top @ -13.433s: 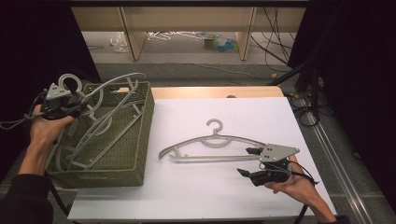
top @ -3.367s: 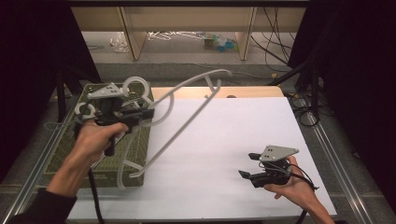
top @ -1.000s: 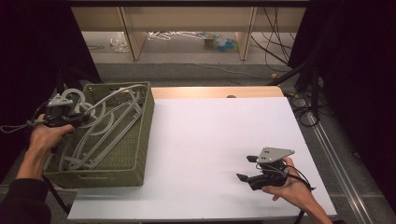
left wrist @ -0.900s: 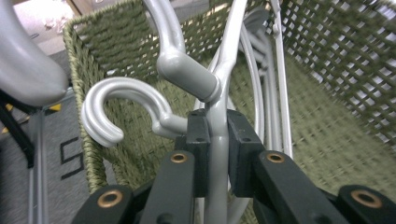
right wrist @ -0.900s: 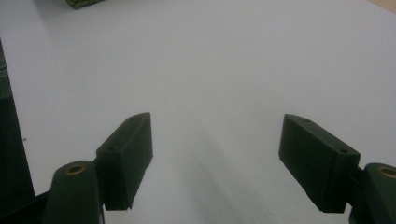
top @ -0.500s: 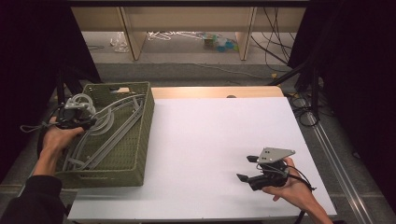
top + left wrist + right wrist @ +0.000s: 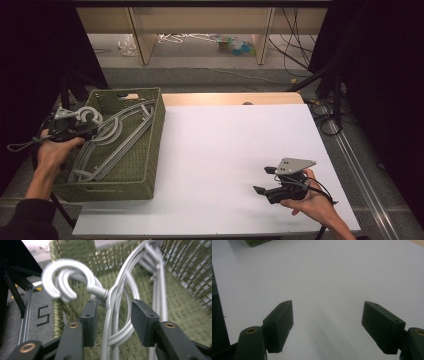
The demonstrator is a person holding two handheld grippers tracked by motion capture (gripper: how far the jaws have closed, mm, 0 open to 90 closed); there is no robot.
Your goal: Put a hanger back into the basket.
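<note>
Since half a second ago your left hand (image 7: 54, 152) has barely shifted at the basket's left rim, and the hangers have settled lower inside the basket; your right hand has not moved.

Take the basket (image 7: 150, 145) as the landmark. The table (image 7: 225, 145), covered in white, carries it at its left end, with the basket's left side overhanging the table edge. It is one green woven basket, open at the top, and grey plastic hangers (image 7: 117, 137) lie inside it in a loose stack, running from the near left corner to the far right. You cannot count them exactly from above; at least two hooks (image 7: 62, 283) show in the left gripper view, curling over the basket's left rim.

Your left forearm comes up from the lower left beside the basket, with the hand closed round the left gripper (image 7: 75, 122) at the rim. In the left gripper view (image 7: 112, 320) its jaws stand apart, with the hanger necks running between them. The left jaw looks close against the neck below the hooks, but you cannot tell whether it touches.

Your right hand (image 7: 310, 202) rests well to the right of the basket, near the table's front edge. The right gripper (image 7: 272, 182) points left toward the basket, its jaws wide apart over bare white table (image 7: 324, 272).
</note>
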